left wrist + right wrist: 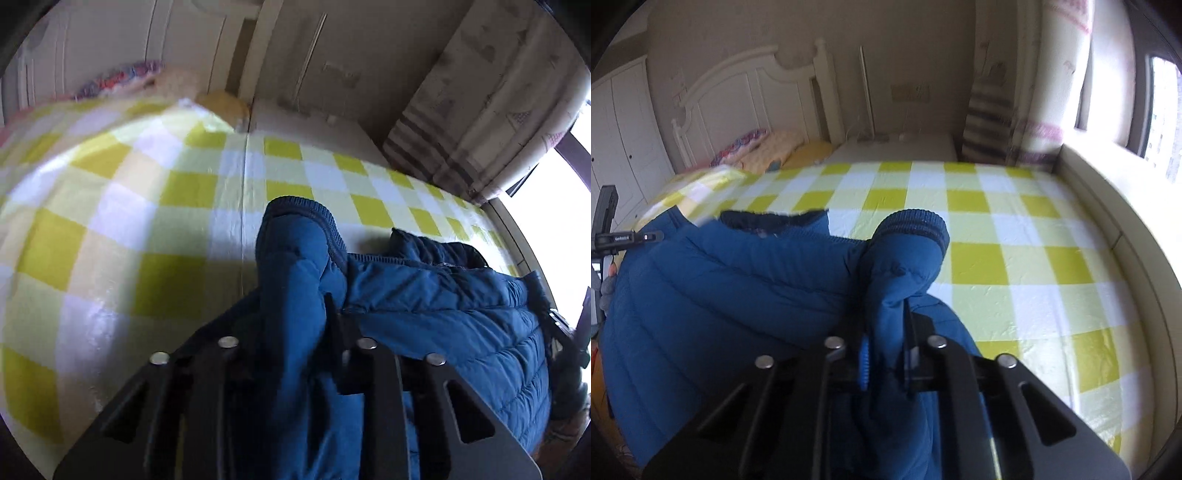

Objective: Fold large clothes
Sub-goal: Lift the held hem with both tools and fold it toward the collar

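On the bed lies the blue jacket, each gripper, left and right, clenched on a cuff; I'd keep both grips firm and level, laying the sleeves flat across the body.

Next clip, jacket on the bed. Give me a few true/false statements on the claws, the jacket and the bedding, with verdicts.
1. The left claw is shut on the jacket. True.
2. The right claw is open and holds nothing. False: it is shut on a blue cuffed sleeve end.
3. The jacket is red. False: it is blue and quilted.
4. The sheet is checked yellow and white. True.
5. The jacket hangs on the headboard. False: it lies over the bed, apart from the headboard.
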Tool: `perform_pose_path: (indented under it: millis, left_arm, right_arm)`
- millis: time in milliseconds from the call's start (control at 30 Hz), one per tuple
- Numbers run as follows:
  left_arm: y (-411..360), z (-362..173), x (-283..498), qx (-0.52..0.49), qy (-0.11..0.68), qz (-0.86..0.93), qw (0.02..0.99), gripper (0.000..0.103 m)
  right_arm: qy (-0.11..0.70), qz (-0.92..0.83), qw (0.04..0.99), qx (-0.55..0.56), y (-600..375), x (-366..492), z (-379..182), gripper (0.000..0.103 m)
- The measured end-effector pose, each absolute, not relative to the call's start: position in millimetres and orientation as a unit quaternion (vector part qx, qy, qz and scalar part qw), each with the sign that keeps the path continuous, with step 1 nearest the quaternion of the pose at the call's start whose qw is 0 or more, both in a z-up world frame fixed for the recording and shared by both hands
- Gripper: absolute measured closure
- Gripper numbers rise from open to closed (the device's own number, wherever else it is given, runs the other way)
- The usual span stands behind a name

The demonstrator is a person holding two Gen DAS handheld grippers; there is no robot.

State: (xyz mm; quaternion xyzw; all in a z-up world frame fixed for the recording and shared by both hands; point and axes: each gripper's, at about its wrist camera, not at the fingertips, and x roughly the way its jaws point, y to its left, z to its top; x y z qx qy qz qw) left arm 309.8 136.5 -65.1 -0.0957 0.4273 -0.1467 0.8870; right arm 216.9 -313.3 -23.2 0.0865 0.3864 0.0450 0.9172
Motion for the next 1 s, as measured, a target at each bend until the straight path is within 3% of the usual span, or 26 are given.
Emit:
perform_pose_path:
  millis: [133, 300, 367, 467, 533, 600, 633, 667, 733, 767, 800, 933, 967, 1000]
  left_arm:
    - [132.2, -32.5, 283.7, -0.078, 0.384, -0.155, 0.907, 0.085]
    - [151.3, 15.7, 297.5, -0.140, 0.373, -0.166, 0.902, 0.085]
    - [160.9, 24.5, 313.7, -0.161, 0.371, -0.153, 0.902, 0.085]
    - [157.4, -3.1, 341.3, -0.208, 0.418, -0.190, 0.863, 0.085]
    - [149.0, -28.7, 348.5, -0.193, 0.445, -0.184, 0.855, 0.084]
    - [147.4, -52.0, 353.0, -0.194, 0.471, -0.195, 0.838, 0.082]
    - [149.5, -61.4, 355.6, -0.203, 0.476, -0.199, 0.832, 0.081]
    - [152.0, -67.2, 358.6, -0.213, 0.475, -0.206, 0.828, 0.077]
    - [156.8, -71.5, 363.5, -0.230, 0.470, -0.213, 0.826, 0.055]
    - [158.2, -70.6, 366.8, -0.241, 0.460, -0.217, 0.827, 0.018]
    - [157.7, -70.9, 369.3, -0.244, 0.452, -0.210, 0.832, 0.004]
    - [137.6, -79.1, 390.8, -0.189, 0.475, -0.167, 0.843, 0.004]
    - [130.6, -87.8, 396.3, -0.182, 0.495, -0.177, 0.831, 0.010]
    - [129.0, -90.2, 396.3, -0.177, 0.499, -0.181, 0.829, 0.037]
  right_arm:
    - [0.334, 0.049, 0.935, 0.108, -319.6, 182.1, 14.5, 0.096]
    - [0.303, 0.052, 0.942, 0.133, -337.1, 180.9, 62.5, 0.096]
    - [0.308, 0.046, 0.940, 0.138, -340.2, 194.3, 63.1, 0.096]
    - [0.349, 0.042, 0.920, 0.175, -342.7, 223.0, 27.6, 0.094]
    - [0.376, 0.026, 0.905, 0.195, -346.1, 231.3, -6.2, 0.084]
    - [0.385, 0.020, 0.892, 0.234, -357.8, 229.6, -30.6, 0.051]
    - [0.385, 0.030, 0.882, 0.271, -367.7, 227.9, -41.8, 0.046]
    - [0.383, 0.030, 0.878, 0.287, -371.8, 226.2, -45.7, 0.043]
    - [0.377, 0.034, 0.870, 0.316, -383.0, 224.4, -51.0, 0.042]
    - [0.376, 0.036, 0.870, 0.315, -383.3, 225.3, -52.1, 0.042]
    - [0.379, 0.038, 0.872, 0.308, -380.3, 227.0, -53.4, 0.042]
    - [0.396, 0.045, 0.871, 0.287, -367.4, 234.4, -61.0, 0.042]
    - [0.398, 0.045, 0.871, 0.283, -365.4, 234.6, -61.4, 0.042]
    - [0.398, 0.044, 0.872, 0.281, -363.9, 233.9, -61.6, 0.042]
